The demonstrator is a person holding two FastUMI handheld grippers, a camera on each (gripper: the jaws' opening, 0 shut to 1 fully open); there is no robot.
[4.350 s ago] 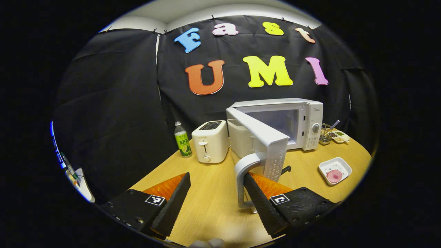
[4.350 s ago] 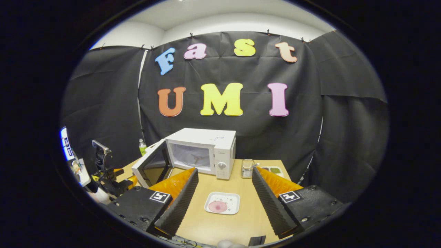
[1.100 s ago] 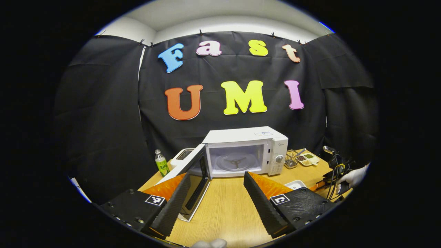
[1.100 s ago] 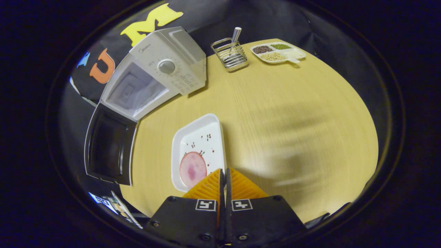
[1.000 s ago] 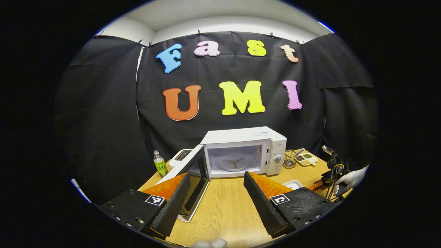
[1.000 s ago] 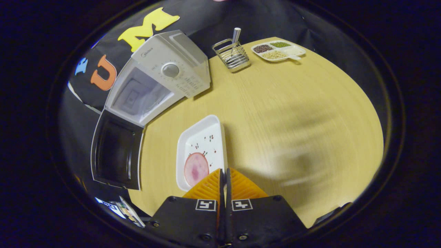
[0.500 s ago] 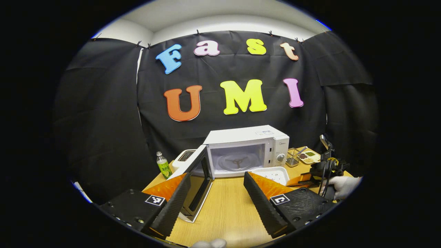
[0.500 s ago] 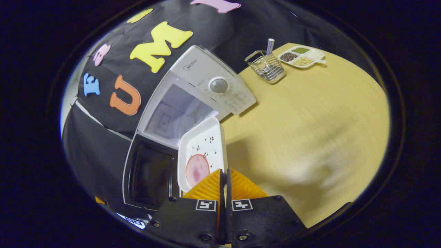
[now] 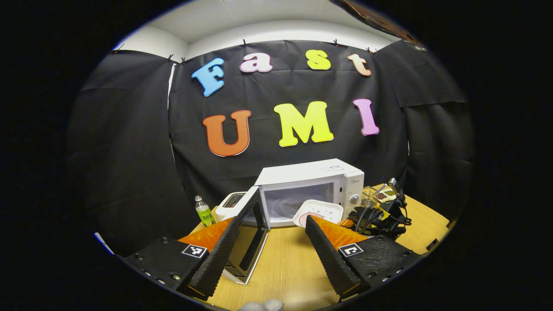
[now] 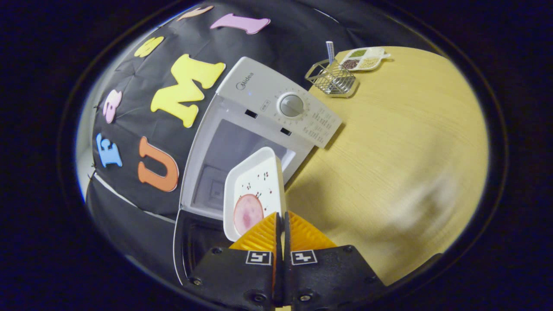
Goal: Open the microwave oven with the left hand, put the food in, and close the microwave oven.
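right claw [image 10: 283,218] pinching dish [image 10: 255,181] rim | dish at microwave [image 10: 242,142] mouth | left claw [image 9: 268,242] spread

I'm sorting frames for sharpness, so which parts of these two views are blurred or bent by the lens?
Right gripper view: the table at right is smeared by motion blur, while the dish shut in the right gripper stays crisp; the microwave leans and bows. Left gripper view: sharp overall, the microwave door clear, straight edges curving near the rim.

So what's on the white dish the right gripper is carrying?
A round pink food slice and small dark specks lie on the white square dish. The right gripper covers its near edge.
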